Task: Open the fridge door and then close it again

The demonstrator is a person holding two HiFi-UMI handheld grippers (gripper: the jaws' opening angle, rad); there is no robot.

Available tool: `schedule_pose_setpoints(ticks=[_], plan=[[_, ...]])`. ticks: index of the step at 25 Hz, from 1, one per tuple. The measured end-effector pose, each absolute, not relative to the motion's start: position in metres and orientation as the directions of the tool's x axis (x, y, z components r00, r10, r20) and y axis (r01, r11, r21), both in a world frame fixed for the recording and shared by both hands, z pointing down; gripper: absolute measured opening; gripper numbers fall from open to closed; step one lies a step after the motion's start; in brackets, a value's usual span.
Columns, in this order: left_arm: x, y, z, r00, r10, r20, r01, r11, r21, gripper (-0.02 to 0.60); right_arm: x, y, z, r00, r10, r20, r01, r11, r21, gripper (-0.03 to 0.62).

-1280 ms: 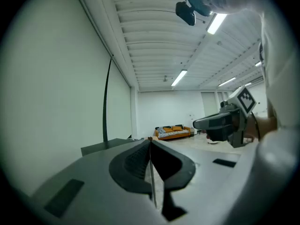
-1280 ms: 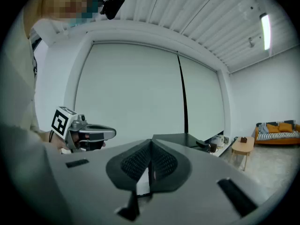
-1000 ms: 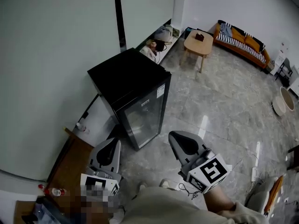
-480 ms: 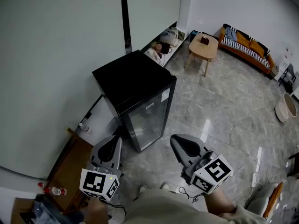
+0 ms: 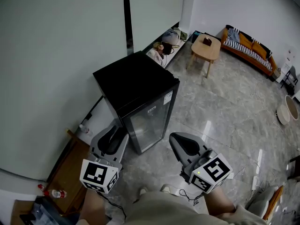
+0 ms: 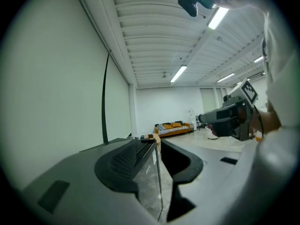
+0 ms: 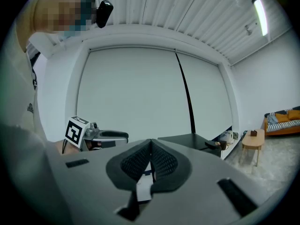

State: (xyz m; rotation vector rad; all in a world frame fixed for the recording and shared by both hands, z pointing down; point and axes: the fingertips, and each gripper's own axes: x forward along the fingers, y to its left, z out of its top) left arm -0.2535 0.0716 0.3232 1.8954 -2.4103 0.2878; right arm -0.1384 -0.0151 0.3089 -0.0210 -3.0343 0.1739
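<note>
A black mini fridge (image 5: 133, 86) with a glass door (image 5: 149, 122) stands against the wall, door closed. My left gripper (image 5: 112, 139) hovers just in front of the fridge's near left corner. Its jaws have just been opening and stand apart with nothing between them. In the left gripper view the fridge's door edge (image 6: 154, 170) shows beyond the gap of the left gripper (image 6: 151, 159). My right gripper (image 5: 184, 145) is shut and empty, out over the floor to the right of the door. In the right gripper view the right gripper (image 7: 150, 162) has its pads together, and the fridge top (image 7: 192, 139) lies beyond.
A wooden cabinet (image 5: 70, 170) stands at the near left, with a small bottle (image 5: 83, 126) on the floor strip beside the fridge. Bags (image 5: 165, 42) lie by the wall behind it. A wooden coffee table (image 5: 206, 48), an orange sofa (image 5: 246, 43) and a white basin (image 5: 288, 109) stand farther off.
The left gripper's jaws have opened and it has moved closer to the fridge. The right gripper has shifted slightly and stays shut.
</note>
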Motion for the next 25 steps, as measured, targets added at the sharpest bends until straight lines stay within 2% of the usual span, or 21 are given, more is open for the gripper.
schedule_pose_setpoints(ticks=[3, 8, 25], plan=[[-0.259, 0.062, 0.328, -0.215, -0.96, 0.182, -0.973, 0.195, -0.124, 0.178, -0.145, -0.016, 0.314, -0.994, 0.023, 0.108, 0.01, 0.993, -0.119, -0.003], [-0.274, 0.05, 0.335, -0.195, -0.96, 0.201, -0.977, 0.17, -0.132, 0.201, -0.158, -0.022, 0.323, -0.992, 0.021, 0.124, 0.005, 0.992, -0.13, -0.003], [-0.332, 0.029, 0.392, -0.197, -0.942, 0.273, -0.98, 0.185, -0.069, 0.221, -0.199, -0.025, 0.368, -0.976, 0.044, 0.214, 0.01, 0.988, -0.155, -0.003]])
